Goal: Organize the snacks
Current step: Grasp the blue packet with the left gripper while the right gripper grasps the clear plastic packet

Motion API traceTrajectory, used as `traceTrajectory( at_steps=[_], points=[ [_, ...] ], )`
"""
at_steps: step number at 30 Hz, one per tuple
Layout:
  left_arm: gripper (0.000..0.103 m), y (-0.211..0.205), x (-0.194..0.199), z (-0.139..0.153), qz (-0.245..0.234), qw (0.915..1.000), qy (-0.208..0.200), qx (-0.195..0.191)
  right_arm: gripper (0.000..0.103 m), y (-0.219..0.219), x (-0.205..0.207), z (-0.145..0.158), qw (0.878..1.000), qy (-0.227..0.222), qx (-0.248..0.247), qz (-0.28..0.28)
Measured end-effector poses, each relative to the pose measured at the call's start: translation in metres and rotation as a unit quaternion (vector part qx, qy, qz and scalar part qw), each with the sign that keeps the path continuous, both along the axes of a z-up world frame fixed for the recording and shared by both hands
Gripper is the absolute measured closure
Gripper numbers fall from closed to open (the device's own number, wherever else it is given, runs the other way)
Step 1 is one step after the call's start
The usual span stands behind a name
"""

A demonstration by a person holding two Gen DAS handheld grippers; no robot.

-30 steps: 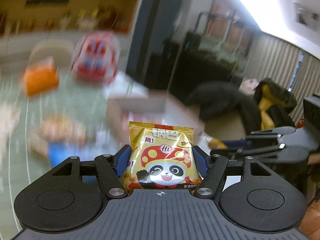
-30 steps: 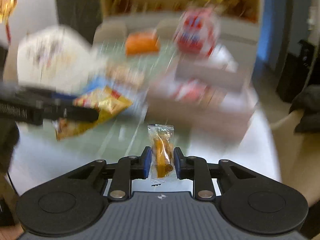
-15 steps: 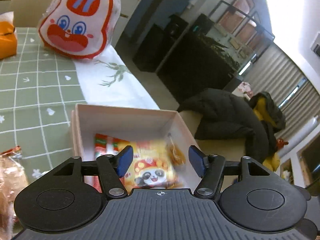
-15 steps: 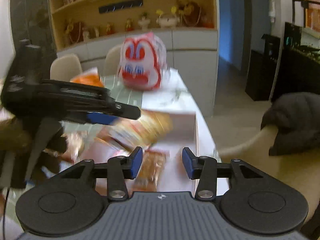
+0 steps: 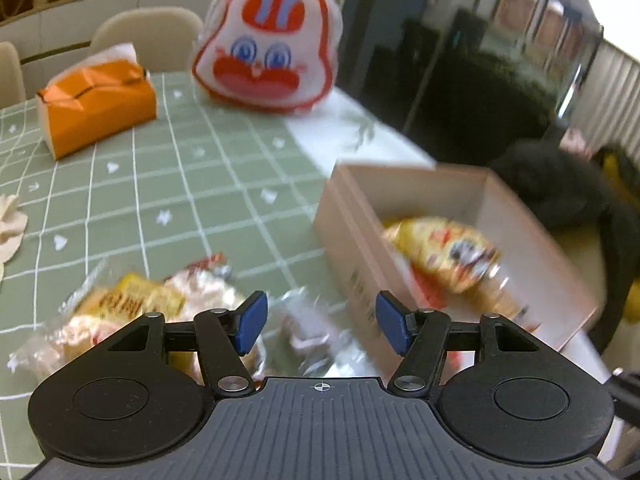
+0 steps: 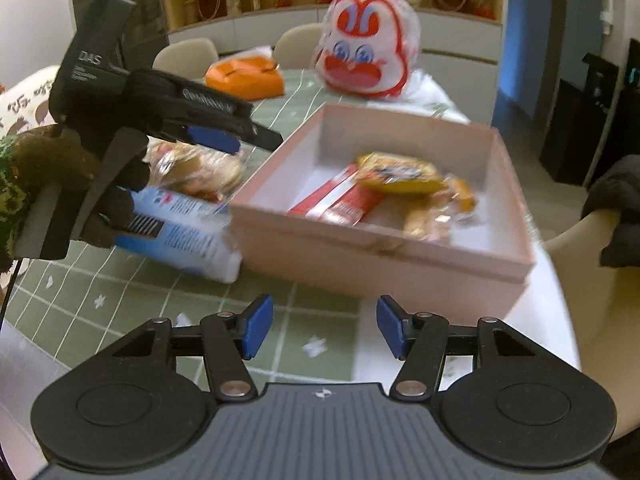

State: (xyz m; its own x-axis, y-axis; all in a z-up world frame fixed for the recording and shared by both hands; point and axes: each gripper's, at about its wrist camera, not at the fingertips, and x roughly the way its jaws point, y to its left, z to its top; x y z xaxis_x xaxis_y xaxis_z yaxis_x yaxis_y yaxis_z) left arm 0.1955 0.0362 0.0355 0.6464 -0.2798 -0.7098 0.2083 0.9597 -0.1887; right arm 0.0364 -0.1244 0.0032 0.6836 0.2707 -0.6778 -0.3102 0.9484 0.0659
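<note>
Item: snack sort, table with green check cloth (image 5: 224,184)

Left gripper (image 5: 318,322): jaws about half apart, nothing between the pads; they have just been narrowing a little. It hangs over the loose snacks on the cloth, beside the box.

Right gripper (image 6: 324,326): jaws about half apart and empty; they have just been opening. It sits low over the near table edge, in front of the box.

Box (image 6: 376,248): pink, open top, near the table's right edge. Inside: yellow packet (image 6: 400,172) lying on a red pack (image 6: 340,200), with small clear-wrapped sweets (image 6: 436,212) beside them.

Still outside: clear-wrapped pastry bag (image 5: 132,312) and a small crinkled wrapper (image 5: 304,332) under the left gripper; blue-and-white pack (image 6: 180,236) touching the box's left wall.

Not for sorting, by my guess: rabbit bag (image 5: 266,46), orange tissue pack (image 5: 96,104), both at the far side.

Risks, as judged:
- Pastry bag is slack film; a shallow pinch may catch film only and slip, a hard one may crush the contents
- Small wrapper lies just beside the pastry bag; jaws may take both or push one away
- Box stands close to the table edge; a knock from either gripper could shove it off
- Both grippers work close together, so they may collide
</note>
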Motion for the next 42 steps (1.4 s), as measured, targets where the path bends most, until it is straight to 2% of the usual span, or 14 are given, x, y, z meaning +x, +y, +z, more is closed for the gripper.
traceTrajectory(
  at_steps=[1, 3, 4, 8, 11, 16, 18, 21, 24, 29, 33, 36, 39, 42],
  points=[
    [0.042, -0.003, -0.001, -0.003, -0.001, 0.9998, 0.0, 0.019, 0.045, 0.003, 0.0, -0.003, 1.0, 0.005, 0.0, 0.0],
    [0.056, -0.006, -0.006, -0.007, -0.006, 0.9986, -0.002, 0.052, 0.045, 0.008, 0.0, -0.005, 1.0, 0.013, -0.003, 0.001],
    [0.056, -0.006, -0.009, -0.007, -0.016, 0.9982, 0.001, 0.058, 0.045, 0.01, -0.001, -0.006, 1.0, 0.014, -0.005, 0.0],
    [0.071, 0.004, -0.041, -0.008, -0.048, 0.9972, 0.009, 0.056, 0.041, 0.017, -0.01, -0.007, 1.0, 0.01, -0.01, -0.001],
    [0.071, 0.02, -0.074, -0.008, -0.056, 0.9981, 0.02, 0.017, 0.039, 0.027, -0.016, -0.005, 1.0, 0.008, -0.01, 0.009],
    [0.073, 0.046, -0.132, -0.003, -0.063, 0.9979, 0.011, -0.005, 0.035, 0.056, -0.023, 0.005, 0.999, -0.004, -0.01, 0.042],
    [0.074, 0.062, -0.148, -0.002, -0.054, 0.9976, 0.013, -0.041, 0.031, 0.066, -0.025, 0.008, 0.999, -0.007, -0.005, 0.052],
    [0.074, 0.091, -0.168, 0.005, -0.014, 0.9962, -0.008, -0.086, 0.03, 0.084, -0.023, 0.009, 0.998, -0.005, 0.0, 0.06],
    [0.074, 0.119, -0.187, 0.014, 0.036, 0.9953, -0.035, -0.082, 0.03, 0.101, -0.02, 0.009, 0.998, 0.004, 0.0, 0.063],
    [0.074, 0.145, -0.201, 0.002, 0.065, 0.993, -0.008, -0.098, 0.029, 0.123, -0.02, 0.01, 0.996, 0.016, 0.023, 0.086],
    [0.074, 0.148, -0.209, -0.01, 0.059, 0.9922, 0.007, -0.11, 0.025, 0.143, -0.035, 0.008, 0.988, 0.036, 0.029, 0.149],
    [0.074, 0.139, -0.21, -0.016, 0.046, 0.9925, 0.013, -0.112, 0.025, 0.156, -0.059, 0.002, 0.982, 0.02, -0.014, 0.186],
    [0.074, 0.125, -0.214, -0.016, 0.019, 0.9931, 0.015, -0.115, 0.021, 0.148, -0.077, -0.003, 0.981, 0.0, -0.046, 0.19],
    [0.074, 0.104, -0.218, -0.018, -0.021, 0.9937, 0.024, -0.107, 0.017, 0.125, -0.079, -0.003, 0.985, -0.01, -0.059, 0.162]
  ],
)
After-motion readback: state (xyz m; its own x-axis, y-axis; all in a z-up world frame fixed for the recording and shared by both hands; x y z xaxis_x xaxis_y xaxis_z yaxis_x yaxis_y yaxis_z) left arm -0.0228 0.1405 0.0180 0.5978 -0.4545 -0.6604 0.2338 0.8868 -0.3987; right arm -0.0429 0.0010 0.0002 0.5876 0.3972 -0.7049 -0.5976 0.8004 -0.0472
